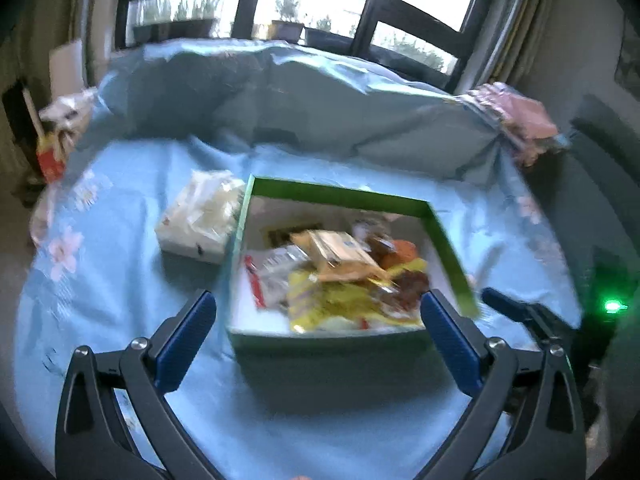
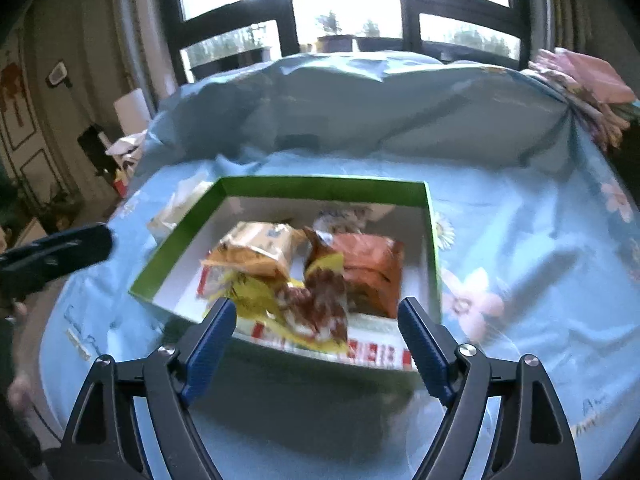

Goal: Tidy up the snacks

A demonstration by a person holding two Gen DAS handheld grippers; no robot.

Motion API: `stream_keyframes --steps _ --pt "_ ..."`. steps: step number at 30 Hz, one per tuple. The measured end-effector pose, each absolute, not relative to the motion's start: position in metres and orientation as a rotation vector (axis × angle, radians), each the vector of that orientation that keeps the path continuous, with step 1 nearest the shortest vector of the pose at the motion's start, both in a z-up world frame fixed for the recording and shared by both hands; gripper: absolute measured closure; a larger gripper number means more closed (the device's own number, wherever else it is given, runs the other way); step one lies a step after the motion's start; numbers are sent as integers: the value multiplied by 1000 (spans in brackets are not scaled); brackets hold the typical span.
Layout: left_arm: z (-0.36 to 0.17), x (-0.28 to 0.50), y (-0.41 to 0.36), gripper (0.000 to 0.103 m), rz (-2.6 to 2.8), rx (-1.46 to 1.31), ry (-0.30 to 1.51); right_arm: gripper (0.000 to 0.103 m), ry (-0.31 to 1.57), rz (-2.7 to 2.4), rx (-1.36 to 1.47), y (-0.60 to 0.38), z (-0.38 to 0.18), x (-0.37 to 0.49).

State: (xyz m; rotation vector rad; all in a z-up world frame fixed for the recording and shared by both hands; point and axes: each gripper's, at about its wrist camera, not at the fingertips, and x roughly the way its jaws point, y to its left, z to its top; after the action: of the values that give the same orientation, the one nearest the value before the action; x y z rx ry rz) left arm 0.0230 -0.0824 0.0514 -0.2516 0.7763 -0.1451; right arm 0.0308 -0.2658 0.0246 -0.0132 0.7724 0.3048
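Nearest in both wrist views, the blue-padded jaws of the left gripper (image 1: 316, 320) and the right gripper (image 2: 316, 326) stand wide apart with nothing between the pads. Just beyond them sits a green-rimmed box (image 2: 320, 185) with a white inside, on a pale blue flowered cloth (image 1: 120, 248). In it lie the blurred snacks (image 2: 304, 276): a yellow packet (image 1: 340, 304), a tan packet (image 2: 256, 252), a brown-red one and an orange bag (image 2: 372, 268), heaped together. The box lies ahead of both jaws, untouched. A white packet (image 1: 200, 216) rests beside its left wall. Farther back, the cloth rises in folds below a dark-framed window (image 2: 344, 0).
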Motion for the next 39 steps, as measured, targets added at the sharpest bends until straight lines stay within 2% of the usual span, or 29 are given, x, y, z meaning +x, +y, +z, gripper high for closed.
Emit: stream_keyframes --steps 12,22,39 --pt "46 0 -92 0 -146 -305 906 20 757 318 -15 -271 40 0" --pt "37 3 -103 0 117 -47 907 20 769 299 -28 -273 46 -5" --pt "40 19 -106 0 94 -31 917 20 764 276 -25 -277 53 7"
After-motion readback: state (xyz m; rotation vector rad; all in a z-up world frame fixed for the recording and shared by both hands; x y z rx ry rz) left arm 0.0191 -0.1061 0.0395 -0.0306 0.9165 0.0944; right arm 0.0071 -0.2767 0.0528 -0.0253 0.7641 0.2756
